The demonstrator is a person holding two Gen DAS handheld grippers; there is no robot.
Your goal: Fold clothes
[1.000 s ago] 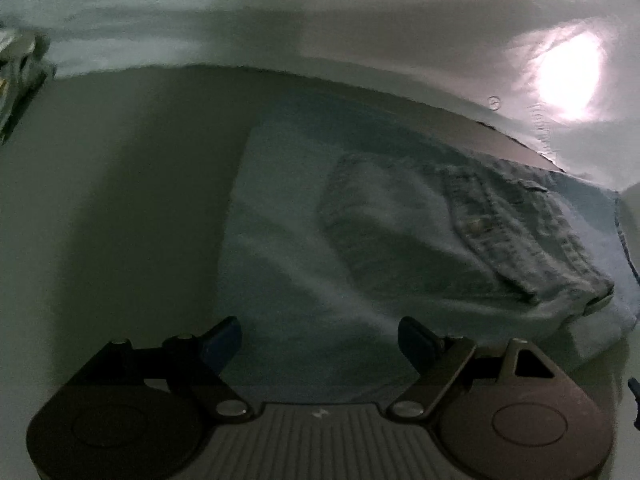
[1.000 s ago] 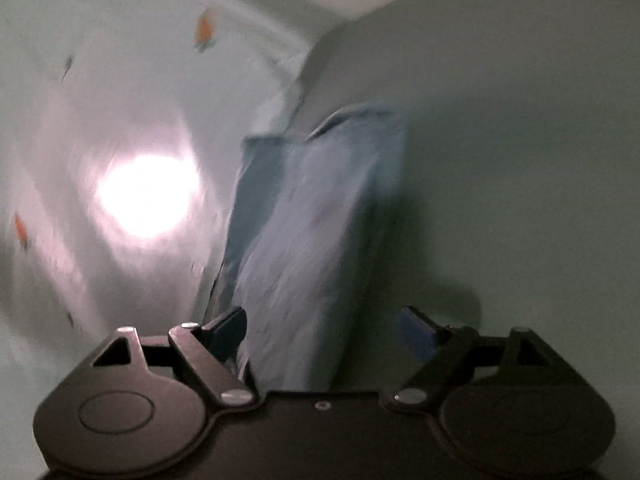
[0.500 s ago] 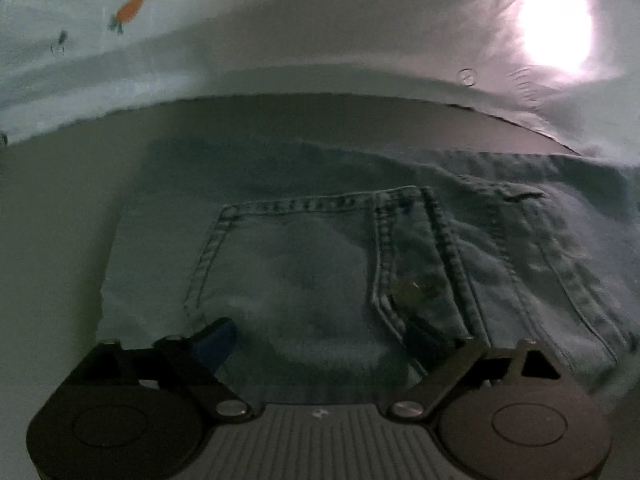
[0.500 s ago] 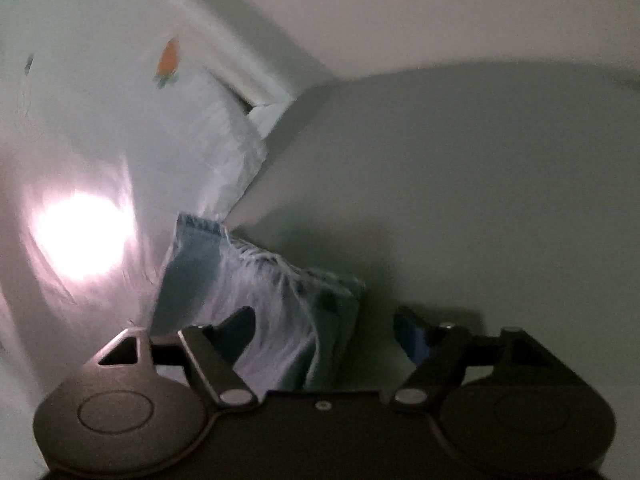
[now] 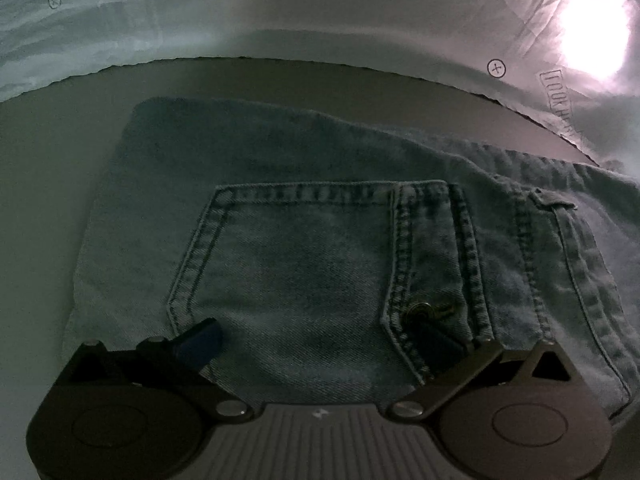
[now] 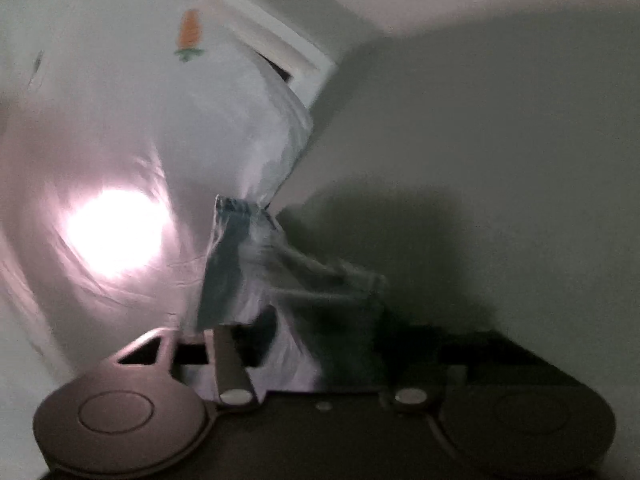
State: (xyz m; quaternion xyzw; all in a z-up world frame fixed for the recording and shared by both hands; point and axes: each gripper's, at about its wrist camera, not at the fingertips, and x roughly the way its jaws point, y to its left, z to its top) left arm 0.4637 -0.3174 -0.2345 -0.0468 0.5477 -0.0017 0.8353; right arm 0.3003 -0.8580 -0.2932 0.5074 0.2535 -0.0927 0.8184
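Folded light-blue denim jeans [image 5: 320, 248] lie flat on the grey table [image 5: 48, 200], back pocket and a brass rivet facing up. My left gripper [image 5: 318, 340] hovers close over the pocket and points steeply down. Its jaws are still opening and stand wide, one fingertip [image 5: 200, 340] at the pocket's left seam, and they hold nothing. The right wrist view is blurred. It shows a bunched edge of the jeans [image 6: 280, 272] between the jaws of my right gripper [image 6: 320, 340], which are closing. Its right finger is lost in shadow.
A pale sheet with carrot prints [image 5: 280, 8] covers the far side of the table and shows at the left in the right wrist view [image 6: 120, 120]. A bright glare [image 5: 592, 32] sits on it. Bare grey tabletop [image 6: 480, 160] lies right of the jeans.
The left gripper came in low over the jeans, so the pocket now fills its view, and its jaws widened. The right gripper moved up to the jeans' edge and its jaws narrowed around it.
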